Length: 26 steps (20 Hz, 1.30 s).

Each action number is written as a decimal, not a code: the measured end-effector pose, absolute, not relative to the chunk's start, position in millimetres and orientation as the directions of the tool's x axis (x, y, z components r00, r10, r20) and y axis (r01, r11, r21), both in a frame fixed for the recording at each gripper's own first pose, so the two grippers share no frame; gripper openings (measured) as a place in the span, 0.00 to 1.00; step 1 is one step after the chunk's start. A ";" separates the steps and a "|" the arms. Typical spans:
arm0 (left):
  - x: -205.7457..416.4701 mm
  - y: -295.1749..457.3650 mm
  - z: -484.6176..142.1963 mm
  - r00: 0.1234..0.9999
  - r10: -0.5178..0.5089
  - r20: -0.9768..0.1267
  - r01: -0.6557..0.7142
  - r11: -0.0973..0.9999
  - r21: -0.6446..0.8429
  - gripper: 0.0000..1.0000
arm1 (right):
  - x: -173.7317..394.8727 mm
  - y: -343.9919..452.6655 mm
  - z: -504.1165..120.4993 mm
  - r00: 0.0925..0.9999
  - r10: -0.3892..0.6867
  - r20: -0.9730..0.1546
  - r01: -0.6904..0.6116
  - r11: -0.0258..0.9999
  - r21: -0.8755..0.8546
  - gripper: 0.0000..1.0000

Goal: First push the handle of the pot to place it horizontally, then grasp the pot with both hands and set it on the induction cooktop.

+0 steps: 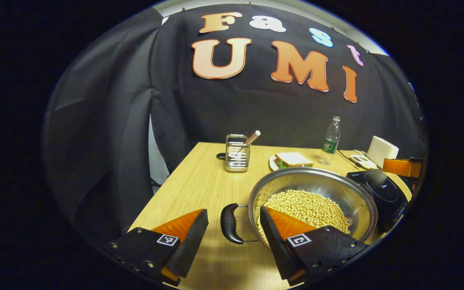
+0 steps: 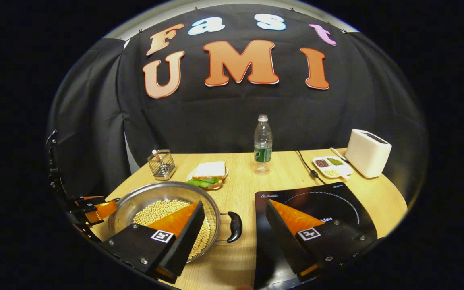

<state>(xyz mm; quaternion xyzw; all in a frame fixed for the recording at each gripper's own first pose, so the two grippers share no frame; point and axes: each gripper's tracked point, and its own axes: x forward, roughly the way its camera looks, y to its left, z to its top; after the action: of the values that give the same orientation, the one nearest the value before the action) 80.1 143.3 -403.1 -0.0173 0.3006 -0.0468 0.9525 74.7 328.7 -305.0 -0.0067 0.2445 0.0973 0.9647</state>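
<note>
While both grippers hang low over the pale wood-grain table (image 2: 240, 257), each stands spread wide, grasping nothing. The left gripper (image 1: 234, 219) straddles the pot's near black handle (image 1: 230, 223), a curved, glossy grip on thin wire arms, lying level between the fingers without touching either. The pot (image 1: 320, 183) itself, a round shallow pan of brushed steel holding small round yellow beans (image 1: 308, 207), sits just ahead and to that gripper's right; its right finger overlaps the rim. In the right gripper view, the right gripper (image 2: 235, 215) has the pot's other handle (image 2: 235, 226) between its fingers, nearer the left one. Its right finger hovers above the cooktop (image 2: 336, 201), a flat, glossy black square slab just right of the pot. Farther ahead stand a wire-mesh holder (image 2: 161, 165), a sandwich (image 2: 210, 171) on a plate, a clear plastic bottle (image 2: 262, 145) and a smooth white toaster (image 2: 368, 153).
</note>
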 end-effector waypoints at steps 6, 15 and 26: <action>93.6 138.2 -419.1 0.805 -0.123 -0.581 0.103 0.992 -0.066 0.82 | 85.4 341.2 -358.9 0.800 0.159 -0.579 -0.188 0.982 0.009 0.96; 97.9 129.2 -435.3 0.773 -0.166 -0.612 0.091 0.984 -0.153 0.82 | 90.6 344.4 -388.6 0.733 0.177 -0.656 -0.172 0.982 0.073 0.89; 83.5 128.1 -445.2 0.708 -0.148 -0.691 -0.004 0.977 -0.214 0.60 | 95.5 348.6 -391.3 0.750 0.194 -0.632 -0.176 0.980 0.092 0.59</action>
<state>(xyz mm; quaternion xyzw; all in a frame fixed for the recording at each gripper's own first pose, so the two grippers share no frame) 83.5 128.1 -445.2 -0.1001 0.3803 -0.0390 0.9186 95.5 348.6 -391.3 0.0132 0.3394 0.0989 0.9353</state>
